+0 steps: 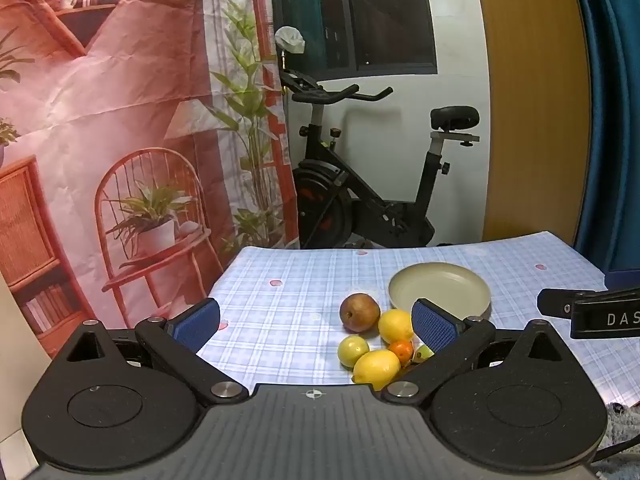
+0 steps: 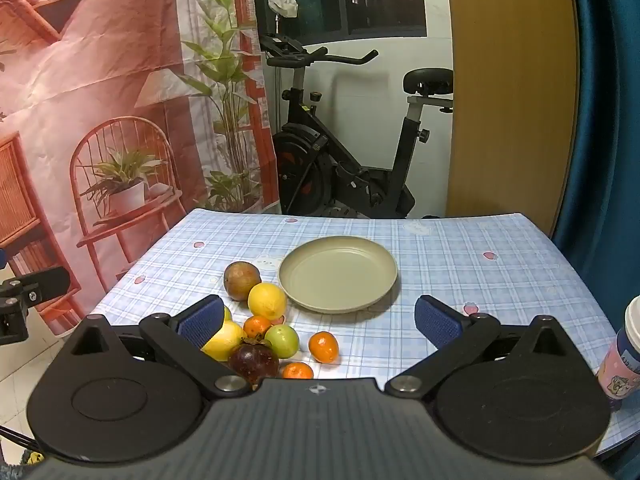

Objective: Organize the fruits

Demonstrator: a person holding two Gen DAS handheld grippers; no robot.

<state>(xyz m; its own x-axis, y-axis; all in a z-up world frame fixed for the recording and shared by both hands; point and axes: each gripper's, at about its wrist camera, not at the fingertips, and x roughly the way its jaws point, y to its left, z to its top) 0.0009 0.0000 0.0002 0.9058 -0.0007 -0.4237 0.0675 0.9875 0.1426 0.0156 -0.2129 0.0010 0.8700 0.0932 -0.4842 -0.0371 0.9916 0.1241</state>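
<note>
Meanwhile both claws, left claw (image 1: 316, 322) and right claw (image 2: 318, 320), gape released above fruit clustered beside the plate (image 2: 338, 280).

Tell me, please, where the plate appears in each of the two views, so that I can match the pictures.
Left wrist view: the plate lies right of centre, behind the right blue finger pad, with the fruit pile to its lower left.
Right wrist view: the plate lies near the centre, between the two fingers and beyond them, with the fruit to its left.
Shared landmark: the brown fruit, just left of the plate in both.
</note>
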